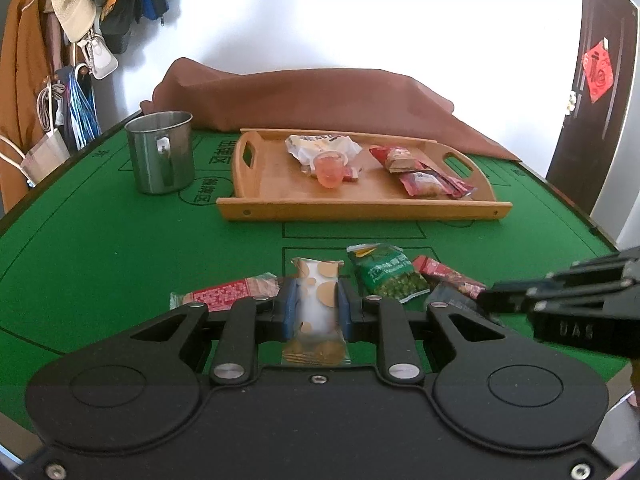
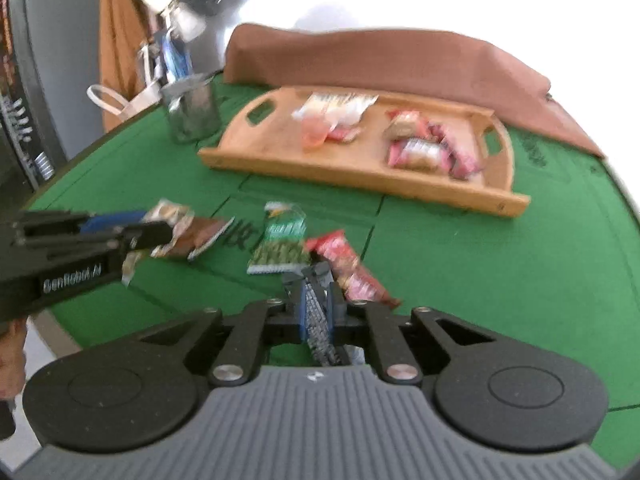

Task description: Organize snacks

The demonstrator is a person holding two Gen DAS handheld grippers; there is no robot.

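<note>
My left gripper (image 1: 317,296) is shut on a white packet with gold dots (image 1: 318,308), gripped across its middle just above the green table. In the right wrist view the same gripper (image 2: 160,234) enters from the left with that packet (image 2: 188,232). My right gripper (image 2: 318,304) is shut on a dark grey packet (image 2: 318,328); from the left wrist view it (image 1: 492,298) reaches in from the right onto that dark packet (image 1: 444,296). A green pea packet (image 1: 390,276) (image 2: 280,244) and a red packet (image 1: 448,274) (image 2: 348,268) lie between the two grippers. Another red packet (image 1: 232,292) lies left of my left gripper.
A wooden tray (image 1: 360,206) (image 2: 360,184) sits farther back, holding a white packet, a pink jelly cup (image 1: 330,170) and several red packets (image 1: 424,176). A steel mug (image 1: 162,152) (image 2: 192,112) stands left of it. A brown cloth (image 1: 320,96) is heaped behind. Bags hang at far left.
</note>
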